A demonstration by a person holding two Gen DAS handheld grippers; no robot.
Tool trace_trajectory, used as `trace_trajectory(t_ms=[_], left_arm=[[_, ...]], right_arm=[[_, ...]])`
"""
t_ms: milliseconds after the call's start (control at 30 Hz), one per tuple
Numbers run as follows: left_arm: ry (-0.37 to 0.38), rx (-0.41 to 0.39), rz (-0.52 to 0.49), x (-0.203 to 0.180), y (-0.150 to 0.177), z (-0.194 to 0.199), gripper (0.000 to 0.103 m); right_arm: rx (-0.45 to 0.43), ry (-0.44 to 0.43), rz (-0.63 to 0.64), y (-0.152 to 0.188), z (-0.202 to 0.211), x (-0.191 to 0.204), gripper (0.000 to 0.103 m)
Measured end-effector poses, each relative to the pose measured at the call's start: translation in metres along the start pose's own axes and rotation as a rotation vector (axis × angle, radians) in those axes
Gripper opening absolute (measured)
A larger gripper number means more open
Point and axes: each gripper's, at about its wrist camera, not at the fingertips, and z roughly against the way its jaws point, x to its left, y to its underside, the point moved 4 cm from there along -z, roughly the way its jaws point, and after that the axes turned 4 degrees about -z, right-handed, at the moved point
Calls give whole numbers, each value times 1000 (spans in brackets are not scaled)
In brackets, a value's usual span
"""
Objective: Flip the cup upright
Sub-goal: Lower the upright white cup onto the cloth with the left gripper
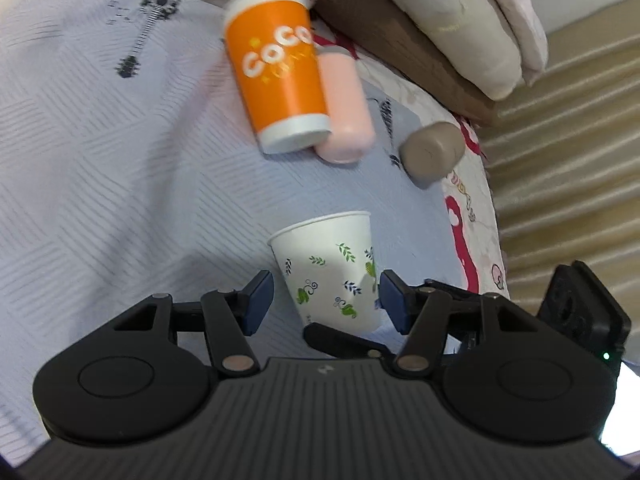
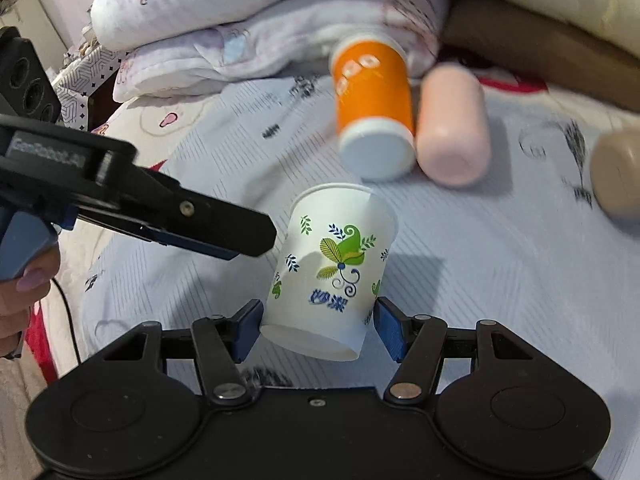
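A white paper cup with green leaf print (image 2: 332, 268) is held off the bed, mouth up and tilted, its base near the camera. My right gripper (image 2: 316, 326) is shut on the cup's lower part, its blue pads against both sides. In the left wrist view the same cup (image 1: 332, 272) stands between the fingers of my left gripper (image 1: 326, 300), which is open, with gaps on both sides. The left gripper's finger (image 2: 224, 232) shows from the side in the right wrist view, just left of the cup.
An orange and white paper cup (image 1: 276, 68), a pink cylinder (image 1: 346, 108) and a brown cylinder (image 1: 432, 152) lie on the pale striped bedsheet (image 1: 100, 140). Folded quilts and pillows (image 2: 240, 12) are piled behind. The bed edge and a beige curtain (image 1: 568, 160) are at right.
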Motion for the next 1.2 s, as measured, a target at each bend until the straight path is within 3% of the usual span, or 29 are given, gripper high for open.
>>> trace_trajectory(t_ms=[333,400,467,633,733,833,1033,1200], left_arm=[[-47,29,-5,2,7,-22,56],[-37,32,-16,1,7,-23,56],[-12,29,-35,-3,6,-24,56],[28,36,-74,-9,0,-33,56],[17,50,-76,-7,-1,-43,56],[17,63,-79,-4,-2,-51,59],[24,66,-87,-3,-7,-53,59],[-24,19,-185,-15,-3,-43,59]], right_arm=[[58,-75,-96,-1,-8,-20,68],[49,-80,-95,-4,-2,-22,76],[30,-87,-70,-9,3,-22,78],[25,-136,-63,-19,4,-31,78],[53,-157,-67,-20,-6,-35,68],[61,-185,-68,-21,-10,-36,68],[41,-188,-59,-20,-8,-35,67],[7,-169,-14,-21,-5,-29,67]])
